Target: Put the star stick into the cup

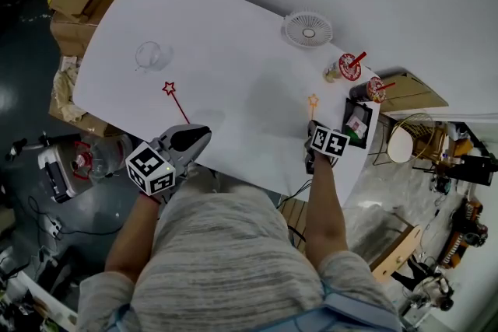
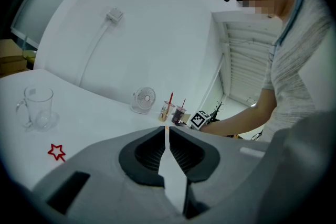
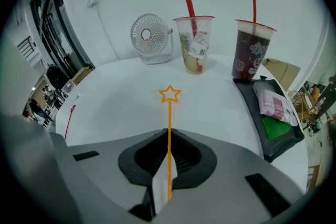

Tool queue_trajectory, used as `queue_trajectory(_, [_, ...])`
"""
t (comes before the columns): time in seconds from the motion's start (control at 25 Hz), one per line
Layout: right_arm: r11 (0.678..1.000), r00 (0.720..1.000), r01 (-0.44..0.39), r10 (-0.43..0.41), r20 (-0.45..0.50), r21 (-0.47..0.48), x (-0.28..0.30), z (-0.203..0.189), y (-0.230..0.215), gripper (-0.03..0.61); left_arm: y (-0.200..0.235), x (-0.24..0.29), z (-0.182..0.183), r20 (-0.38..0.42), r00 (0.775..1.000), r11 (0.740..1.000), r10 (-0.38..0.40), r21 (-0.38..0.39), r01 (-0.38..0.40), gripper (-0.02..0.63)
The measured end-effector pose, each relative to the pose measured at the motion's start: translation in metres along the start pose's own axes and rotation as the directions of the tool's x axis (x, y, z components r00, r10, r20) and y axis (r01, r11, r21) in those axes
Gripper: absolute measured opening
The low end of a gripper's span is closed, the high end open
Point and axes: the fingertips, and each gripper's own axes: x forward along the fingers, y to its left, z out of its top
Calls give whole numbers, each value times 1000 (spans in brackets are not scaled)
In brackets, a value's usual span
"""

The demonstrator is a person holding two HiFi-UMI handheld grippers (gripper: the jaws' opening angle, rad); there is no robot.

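One orange star stick (image 3: 169, 113) | right hand-held gripper (image 3: 168, 136) clamps it | head view unclear

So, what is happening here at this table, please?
A person works at a white table with a hand-held gripper in each hand. The right claw is shut on the shaft of an orange star stick, with its star pointing toward the fan. The left claw is closed and empty, near a red star stick lying flat on the table. The glass cup stands empty farther left, so no stick is in it yet.
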Motion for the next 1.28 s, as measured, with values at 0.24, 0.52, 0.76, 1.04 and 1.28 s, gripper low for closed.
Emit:
queue_trajectory(0.24, [996,994,-82,84,76,-30,0,36,42,20,4,-10,3,18,1000,1000,21,-2,-21,20])
queue_trajectory(0.52, [981,973,-175,186,139,-88,1,79,102,20,12,-28,3,42,998,998,56,-11,-56,20])
queue_trajectory(0.76, [952,936,-275,297,188,-133,0,113,164,20,17,-42,3,64,994,996,85,-19,-84,20])
queue_trajectory(1.04, [890,860,-416,452,239,-187,-4,150,252,20,23,-61,-1,89,988,992,125,-40,-122,20])
queue_trajectory(1.28, [831,801,-496,550,239,-250,-8,173,325,20,32,-82,-2,109,981,986,162,-53,-157,20])
